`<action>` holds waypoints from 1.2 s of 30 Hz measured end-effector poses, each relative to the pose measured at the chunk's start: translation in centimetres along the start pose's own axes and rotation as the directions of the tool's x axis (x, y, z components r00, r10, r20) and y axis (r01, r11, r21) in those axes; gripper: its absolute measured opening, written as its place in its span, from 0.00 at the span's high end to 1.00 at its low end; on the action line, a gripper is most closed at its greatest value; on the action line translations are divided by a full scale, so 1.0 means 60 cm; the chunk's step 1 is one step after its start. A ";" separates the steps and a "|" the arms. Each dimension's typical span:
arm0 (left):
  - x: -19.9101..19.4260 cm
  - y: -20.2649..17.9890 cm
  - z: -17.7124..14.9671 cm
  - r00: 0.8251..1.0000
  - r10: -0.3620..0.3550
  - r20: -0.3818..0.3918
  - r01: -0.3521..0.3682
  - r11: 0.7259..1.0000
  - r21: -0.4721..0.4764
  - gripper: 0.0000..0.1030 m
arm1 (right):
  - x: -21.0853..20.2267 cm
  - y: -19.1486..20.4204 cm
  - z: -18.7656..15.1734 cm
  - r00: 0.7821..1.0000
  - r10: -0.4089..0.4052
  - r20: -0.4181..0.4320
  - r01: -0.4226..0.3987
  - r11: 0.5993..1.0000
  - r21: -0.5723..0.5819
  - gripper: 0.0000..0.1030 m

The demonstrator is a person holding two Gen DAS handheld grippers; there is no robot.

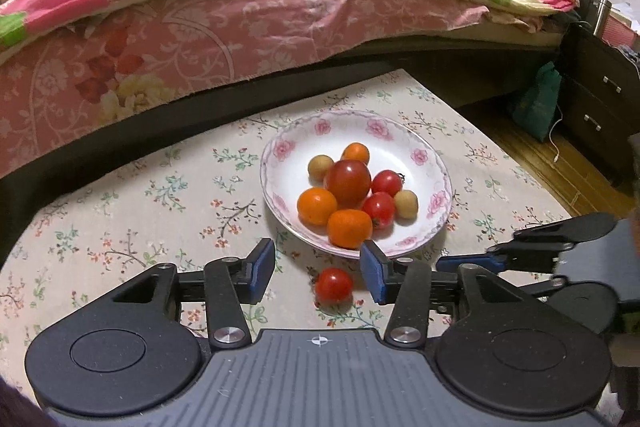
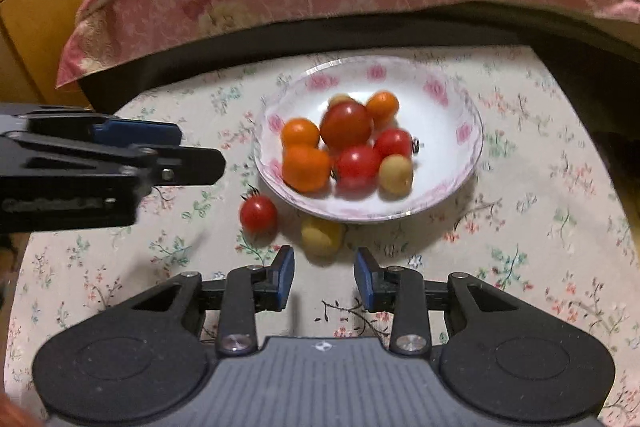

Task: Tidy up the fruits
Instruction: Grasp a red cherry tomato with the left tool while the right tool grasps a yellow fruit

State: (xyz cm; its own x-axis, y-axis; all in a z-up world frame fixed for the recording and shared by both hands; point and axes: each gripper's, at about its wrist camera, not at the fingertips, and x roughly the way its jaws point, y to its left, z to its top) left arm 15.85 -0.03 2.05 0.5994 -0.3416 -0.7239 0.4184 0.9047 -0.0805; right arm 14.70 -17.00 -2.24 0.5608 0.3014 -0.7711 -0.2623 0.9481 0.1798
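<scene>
Left gripper open around tomato; plate rim seemingly touching.

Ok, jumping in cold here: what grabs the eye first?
The floral plate heaped with tomatoes and oranges, mid-table. Then two strays on the cloth in front of it: a red tomato between the open left tool fingers, and a yellowish fruit just ahead of the open right tool.

Plate holds heaped fruit; just beside its near rim lie a small tomato and a yellowish fruit (blurred), right gripper gaping nearby
</scene>
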 end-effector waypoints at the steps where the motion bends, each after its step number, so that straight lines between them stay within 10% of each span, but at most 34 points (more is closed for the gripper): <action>1: 0.000 -0.001 -0.001 1.000 -0.001 -0.002 0.001 1.000 0.004 0.46 | 0.005 -0.003 0.000 1.000 0.010 0.001 -0.010 1.000 0.012 0.68; 29: 0.087 -0.034 -0.035 0.993 -0.010 -0.118 0.020 0.996 0.087 0.42 | 0.000 -0.045 -0.011 0.999 0.038 0.000 -0.038 0.999 0.001 0.74; 36: 0.110 -0.039 -0.034 0.993 0.010 -0.120 -0.001 0.997 0.078 0.64 | 0.001 -0.053 -0.026 0.999 0.023 -0.026 -0.023 1.000 0.000 0.74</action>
State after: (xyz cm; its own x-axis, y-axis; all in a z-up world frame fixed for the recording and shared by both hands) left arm 17.47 -3.88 -3.92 0.5172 -0.2996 -0.8017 0.4699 0.8823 -0.0265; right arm 14.35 -20.18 -3.79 0.5343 0.3203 -0.7823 -0.2750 0.9410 0.1974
